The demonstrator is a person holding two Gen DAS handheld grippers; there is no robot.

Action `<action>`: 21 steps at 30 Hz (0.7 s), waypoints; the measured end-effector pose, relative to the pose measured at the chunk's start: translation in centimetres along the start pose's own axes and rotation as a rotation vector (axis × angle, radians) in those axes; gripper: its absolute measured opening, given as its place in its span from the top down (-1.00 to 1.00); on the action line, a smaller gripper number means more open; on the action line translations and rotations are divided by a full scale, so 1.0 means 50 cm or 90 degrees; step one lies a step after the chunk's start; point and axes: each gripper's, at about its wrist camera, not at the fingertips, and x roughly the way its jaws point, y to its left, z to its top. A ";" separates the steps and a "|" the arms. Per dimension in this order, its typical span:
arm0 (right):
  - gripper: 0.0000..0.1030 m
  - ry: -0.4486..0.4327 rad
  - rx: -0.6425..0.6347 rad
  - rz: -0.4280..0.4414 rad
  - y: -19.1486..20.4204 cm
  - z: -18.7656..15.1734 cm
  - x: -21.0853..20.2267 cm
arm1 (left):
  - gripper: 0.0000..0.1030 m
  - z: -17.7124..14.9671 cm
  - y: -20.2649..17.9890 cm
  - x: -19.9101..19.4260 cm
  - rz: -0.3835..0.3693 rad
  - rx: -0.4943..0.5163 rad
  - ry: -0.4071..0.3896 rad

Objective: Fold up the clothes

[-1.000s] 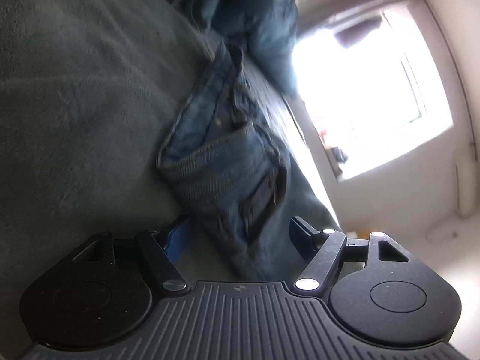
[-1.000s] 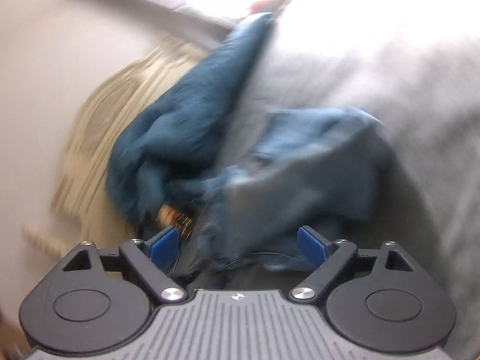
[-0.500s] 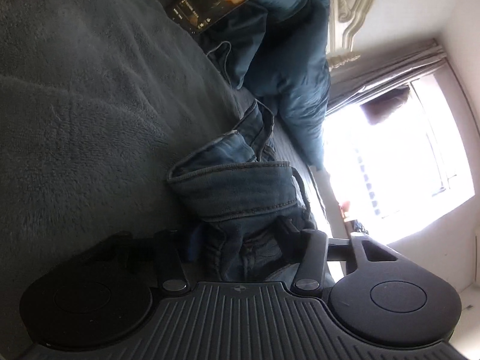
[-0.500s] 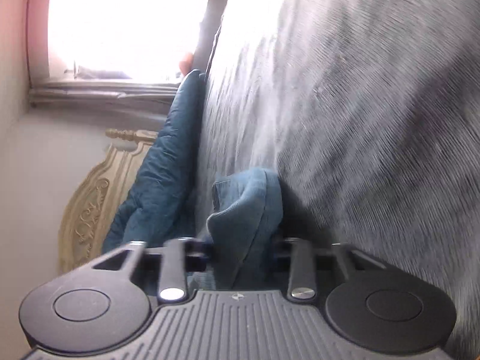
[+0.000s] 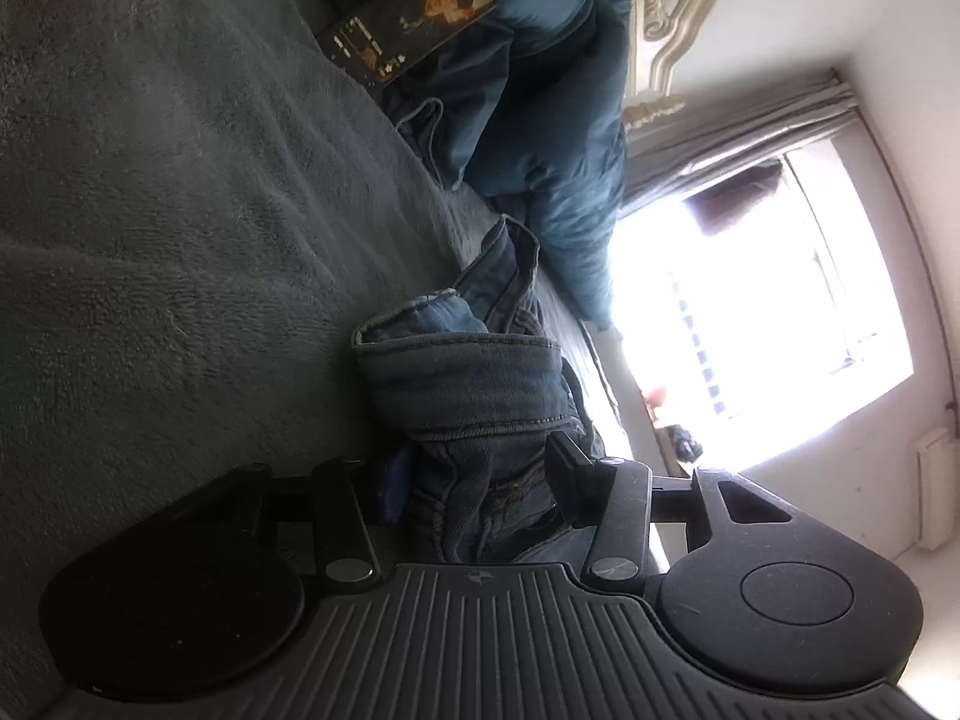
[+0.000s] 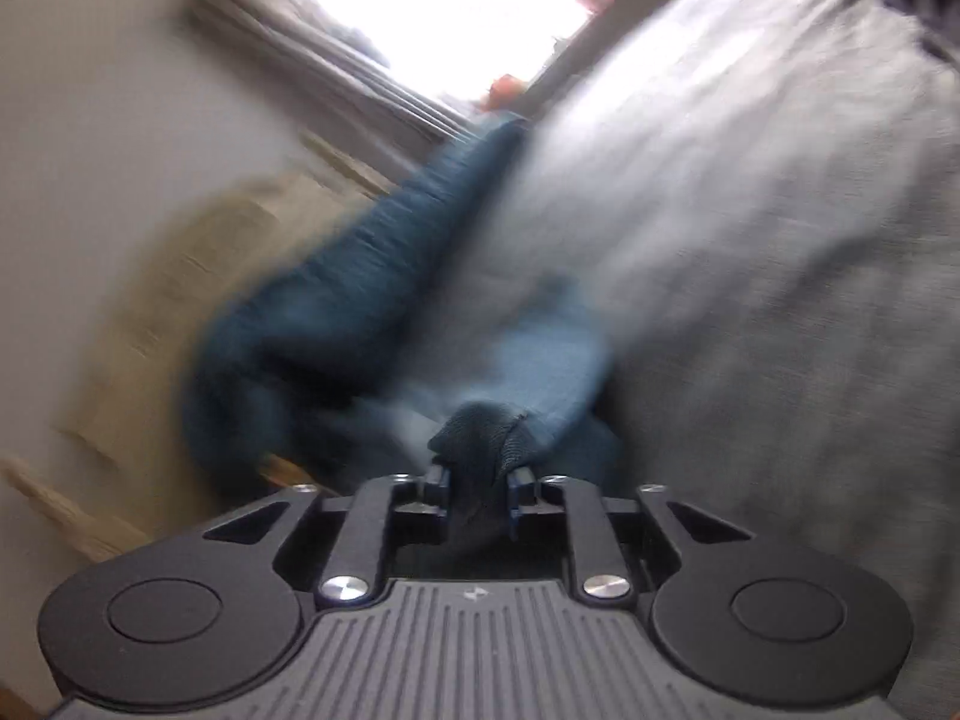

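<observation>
One pair of jeans [image 5: 474, 396] lies bunched on the grey bed [image 5: 180, 240] at centre frame in the left wrist view, with the left tongs [image 5: 480, 480] clenched on its denim. In the right wrist view, the right tongs [image 6: 478, 495] are opening, a dark fold of the jeans still pinched between the pads. One teal duvet [image 5: 558, 138] and one phone [image 5: 414, 30] occupy the upper centre.

The black two-finger left gripper [image 5: 480, 483] pinches bunched blue denim jeans [image 5: 465, 384] lying on a grey fleece blanket [image 5: 180, 210], near rumpled teal bedding [image 5: 558, 120].
</observation>
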 end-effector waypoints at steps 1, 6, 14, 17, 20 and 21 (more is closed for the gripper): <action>0.29 0.017 -0.014 -0.078 -0.015 -0.012 0.000 | 0.09 0.001 0.000 -0.002 -0.007 0.007 0.008; 0.21 -0.074 -0.074 -0.204 -0.013 -0.021 -0.112 | -0.01 0.015 -0.002 -0.001 -0.039 0.041 0.045; 0.16 -0.019 -0.477 -0.011 0.307 -0.061 0.068 | -0.07 0.016 0.020 0.007 -0.110 0.089 0.062; 0.17 0.000 -0.647 0.068 0.425 -0.101 0.192 | -0.12 0.021 0.016 0.009 -0.126 0.097 0.066; 0.16 0.049 -0.818 0.080 0.494 -0.159 0.330 | -0.14 0.034 0.024 0.012 -0.152 0.075 0.075; 0.16 0.078 -0.860 0.072 0.503 -0.185 0.368 | -0.15 0.036 0.027 0.007 -0.164 0.068 0.077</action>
